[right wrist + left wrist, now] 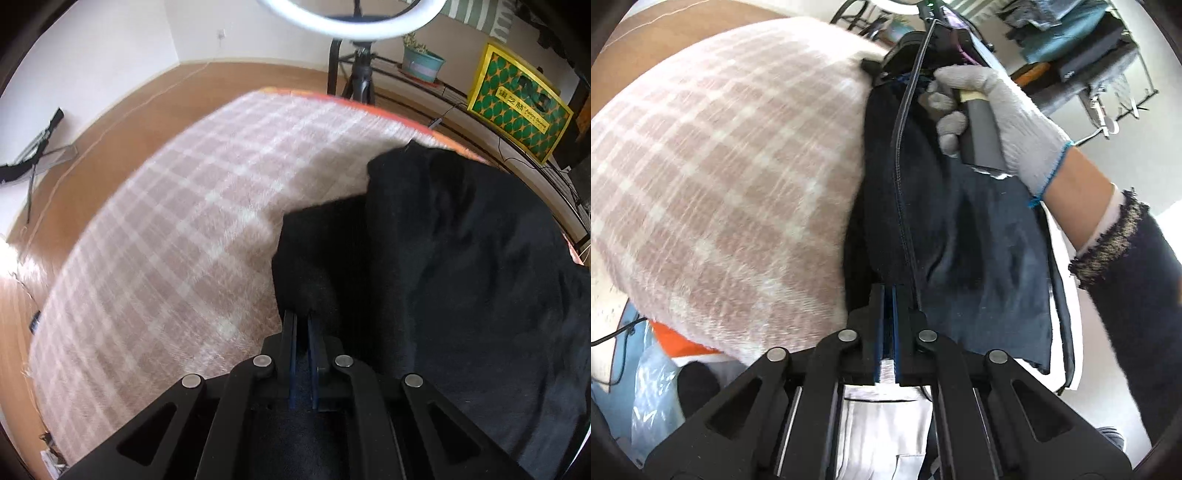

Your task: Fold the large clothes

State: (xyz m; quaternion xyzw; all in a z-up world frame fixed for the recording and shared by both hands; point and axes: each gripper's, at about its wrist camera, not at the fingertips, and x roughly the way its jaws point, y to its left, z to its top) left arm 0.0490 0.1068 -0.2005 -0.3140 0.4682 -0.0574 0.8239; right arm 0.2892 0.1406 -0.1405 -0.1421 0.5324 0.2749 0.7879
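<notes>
left tongs (888, 295): clamped on dark garment (923, 221) edge, lower centre of left view | right tongs (302, 321): pinched on same garment (461, 277), lower centre of right view | garment: draped over pink plaid blanket (177, 229), right half of frame | gloved hand (1001, 122): upper right, left view

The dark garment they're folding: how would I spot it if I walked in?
Find the pink-and-white checked blanket that covers the work surface. On its far right side lies the dark garment, a big, limp navy-black piece, with both claws shut on its edge. It is the only dark, plain cloth on that pale checked cover.
</notes>
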